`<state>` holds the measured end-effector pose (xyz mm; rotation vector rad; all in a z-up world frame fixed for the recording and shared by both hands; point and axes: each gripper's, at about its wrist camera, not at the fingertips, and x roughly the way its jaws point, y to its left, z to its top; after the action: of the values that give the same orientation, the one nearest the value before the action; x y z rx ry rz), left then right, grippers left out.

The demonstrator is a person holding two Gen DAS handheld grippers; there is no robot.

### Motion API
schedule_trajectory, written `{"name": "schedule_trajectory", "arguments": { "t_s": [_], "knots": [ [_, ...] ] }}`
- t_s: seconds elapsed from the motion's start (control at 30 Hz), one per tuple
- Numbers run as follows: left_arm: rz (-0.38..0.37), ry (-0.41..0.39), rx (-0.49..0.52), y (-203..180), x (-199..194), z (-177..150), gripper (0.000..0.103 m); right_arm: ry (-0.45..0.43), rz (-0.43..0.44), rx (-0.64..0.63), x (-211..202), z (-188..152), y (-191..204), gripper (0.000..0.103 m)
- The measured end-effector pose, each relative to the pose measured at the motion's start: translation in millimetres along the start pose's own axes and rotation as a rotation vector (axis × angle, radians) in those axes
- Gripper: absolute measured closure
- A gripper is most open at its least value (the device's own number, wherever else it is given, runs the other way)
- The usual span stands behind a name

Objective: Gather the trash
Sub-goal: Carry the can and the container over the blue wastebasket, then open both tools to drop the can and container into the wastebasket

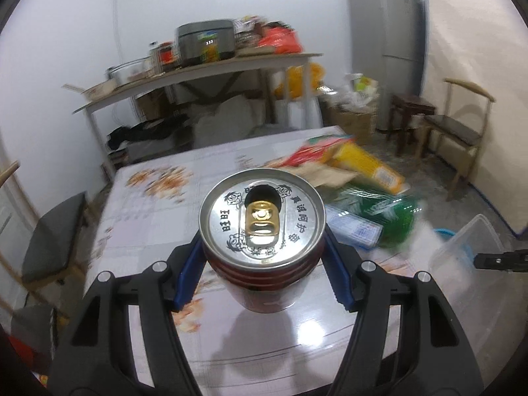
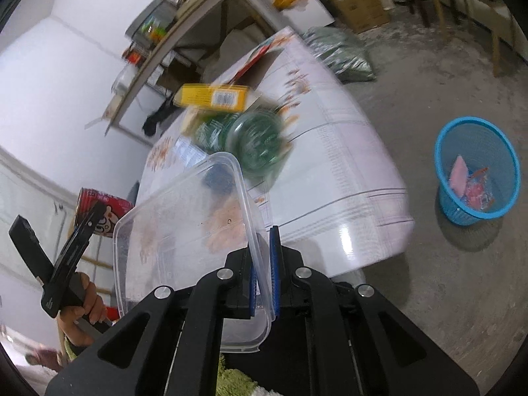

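Note:
My left gripper (image 1: pixel 262 264) is shut on an opened red drink can (image 1: pixel 262 217) and holds it upright above the white patterned table (image 1: pixel 158 217). The can also shows in the right wrist view (image 2: pixel 105 209), held at the left. My right gripper (image 2: pixel 264 277) is shut on the rim of a clear plastic container (image 2: pixel 184 231), lifted over the table's near corner. The container also shows at the right in the left wrist view (image 1: pixel 462 257). A green plastic bottle (image 2: pixel 254 142), a yellow box (image 2: pixel 214 97) and red packaging (image 1: pixel 316 151) lie on the table.
A blue mesh wastebasket (image 2: pixel 478 171) with a few wrappers stands on the concrete floor right of the table. Behind are a cluttered shelf table (image 1: pixel 198 69), a fridge (image 1: pixel 386 46), wooden chairs (image 1: pixel 458 128) and cardboard boxes (image 2: pixel 359 10). A dark chair (image 1: pixel 56 234) stands left of the table.

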<state>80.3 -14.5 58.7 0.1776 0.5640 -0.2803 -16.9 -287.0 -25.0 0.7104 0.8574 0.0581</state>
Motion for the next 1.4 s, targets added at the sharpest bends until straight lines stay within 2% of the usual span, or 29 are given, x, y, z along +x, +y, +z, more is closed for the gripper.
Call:
{"name": "schedule_trajectory", "arguments": {
  "t_s": [0.07, 0.2, 0.37, 0.47, 0.6, 0.77, 0.9, 0.97, 1.0, 1.03, 1.1, 1.17, 1.27, 1.4],
  "knots": [
    [-0.073, -0.017, 0.022, -20, -3, 12, 0.041, -0.055, -0.021, 0.040, -21, 4, -18, 0.096],
    [-0.266, -0.022, 0.072, -72, -1, 43, 0.041, -0.180, -0.081, 0.152, -68, 7, -61, 0.096],
    [-0.454, 0.013, 0.153, -152, 19, 77, 0.041, -0.327, -0.213, 0.322, -120, 1, -126, 0.096],
    [-0.556, 0.076, 0.199, -206, 39, 87, 0.041, -0.369, -0.301, 0.406, -133, -5, -162, 0.096],
    [-0.666, 0.242, 0.249, -285, 85, 85, 0.041, -0.352, -0.362, 0.498, -122, -8, -206, 0.096],
    [-0.700, 0.394, 0.300, -365, 141, 67, 0.041, -0.287, -0.427, 0.554, -83, 7, -249, 0.096],
    [-0.699, 0.460, 0.325, -421, 184, 59, 0.040, -0.242, -0.470, 0.578, -50, 27, -280, 0.096],
    [-0.693, 0.470, 0.325, -439, 202, 58, 0.024, -0.211, -0.505, 0.568, -26, 40, -298, 0.094],
    [-0.675, 0.463, 0.333, -448, 207, 58, 0.019, -0.196, -0.522, 0.568, -18, 45, -306, 0.091],
    [-0.648, 0.452, 0.347, -454, 212, 57, 0.019, -0.168, -0.549, 0.560, -4, 52, -316, 0.084],
    [-0.620, 0.446, 0.360, -458, 218, 58, 0.019, -0.114, -0.584, 0.545, 26, 61, -340, 0.076],
    [-0.640, 0.454, 0.330, -443, 217, 62, 0.019, -0.085, -0.582, 0.563, 47, 63, -361, 0.081],
    [-0.657, 0.449, 0.305, -415, 209, 67, 0.019, -0.038, -0.603, 0.615, 78, 64, -391, 0.081],
    [-0.664, 0.408, 0.298, -378, 192, 73, 0.019, -0.011, -0.645, 0.625, 98, 60, -401, 0.080]
  ]
}}
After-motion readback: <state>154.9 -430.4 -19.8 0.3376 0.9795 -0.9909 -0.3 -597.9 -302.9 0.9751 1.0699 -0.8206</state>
